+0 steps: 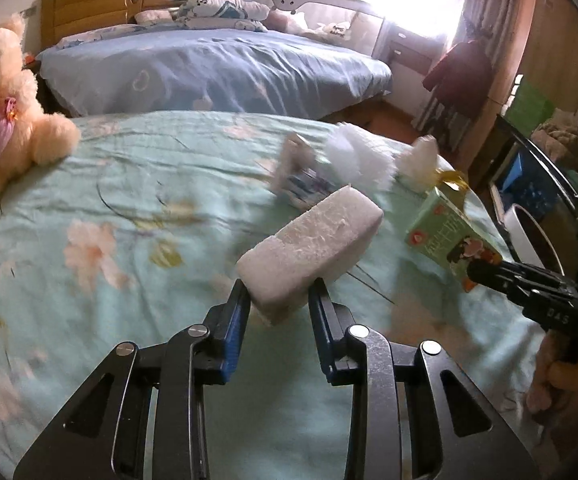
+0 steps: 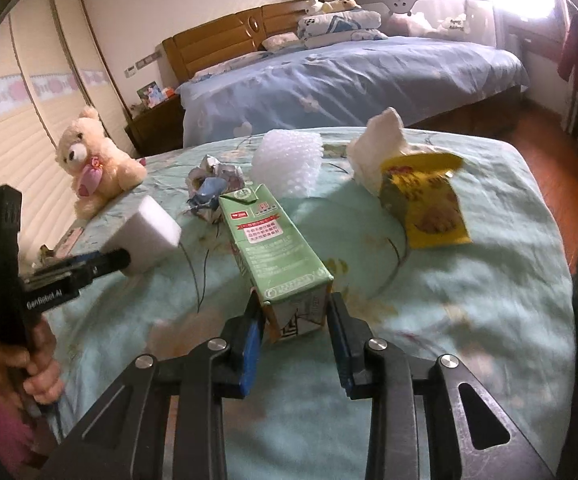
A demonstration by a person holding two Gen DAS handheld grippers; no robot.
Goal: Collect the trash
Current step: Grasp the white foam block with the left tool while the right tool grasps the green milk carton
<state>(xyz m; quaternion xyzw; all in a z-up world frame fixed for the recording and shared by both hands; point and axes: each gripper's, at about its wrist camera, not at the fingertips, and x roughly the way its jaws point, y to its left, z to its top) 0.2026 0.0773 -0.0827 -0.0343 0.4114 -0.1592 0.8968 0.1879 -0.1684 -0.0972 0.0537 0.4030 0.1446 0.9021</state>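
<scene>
My left gripper [image 1: 279, 294] is shut on a white foam block [image 1: 313, 244] and holds it above the green floral bedsheet [image 1: 109, 200]; the block also shows in the right wrist view [image 2: 145, 232]. My right gripper [image 2: 293, 312] is shut on a green drink carton [image 2: 277, 252], lifted off the sheet; the carton shows in the left wrist view [image 1: 449, 236]. On the bed lie a crumpled paper wad [image 2: 209, 188], a bubble wrap piece [image 2: 289, 160], a white tissue [image 2: 377, 148] and a yellow snack bag [image 2: 429, 200].
A cream teddy bear [image 2: 93, 160] sits at the bed's left edge. A second bed with a blue cover [image 2: 349, 80] stands behind. A white bin [image 1: 525, 236] stands on the floor at the right of the bed.
</scene>
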